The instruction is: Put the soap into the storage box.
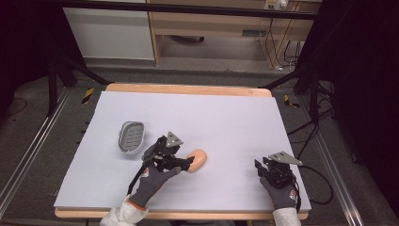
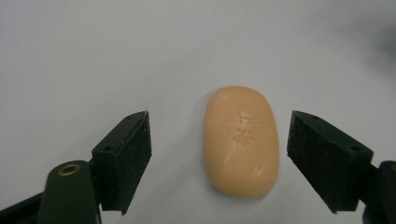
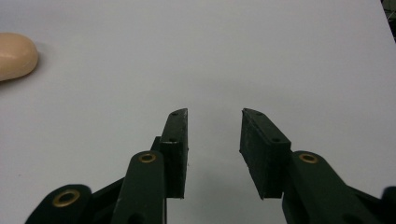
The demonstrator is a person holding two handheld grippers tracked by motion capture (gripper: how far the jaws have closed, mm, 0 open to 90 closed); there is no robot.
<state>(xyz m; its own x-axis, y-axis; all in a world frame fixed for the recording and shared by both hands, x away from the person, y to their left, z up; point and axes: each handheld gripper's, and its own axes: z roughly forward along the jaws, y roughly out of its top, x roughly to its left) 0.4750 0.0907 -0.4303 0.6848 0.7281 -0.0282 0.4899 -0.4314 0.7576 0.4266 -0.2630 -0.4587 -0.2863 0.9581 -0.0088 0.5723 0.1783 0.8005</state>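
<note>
Here, my left gripper [image 2: 219, 154] stands wide open around the bar of soap [image 2: 241, 140], one jaw on each long flank and neither touching it — a straddle chosen, I judge, so that closing will pinch the bar across its short width, where the flat pads get the surest bite on a smooth, rounded body. The soap lies flat on the pale table sheet [image 1: 226, 117], just right of the grey soap dish [image 1: 131, 137] and apart from it (the dish is empty, its slotted floor bare), which suggests the bar is bound for that dish.

In the left gripper view the soap's long axis runs straight away from me, parallel to the jaws, its stamped face up. In the high view the soap [image 1: 198, 160] lies aslant, its far end pointing up and to the right, away from the dish; my left gripper [image 1: 187, 163] comes at it from the dish side.

My right gripper [image 3: 214, 140] rests on the sheet well to the right of the soap — idle, jaws parted to a narrow gap and holding nothing.
</note>
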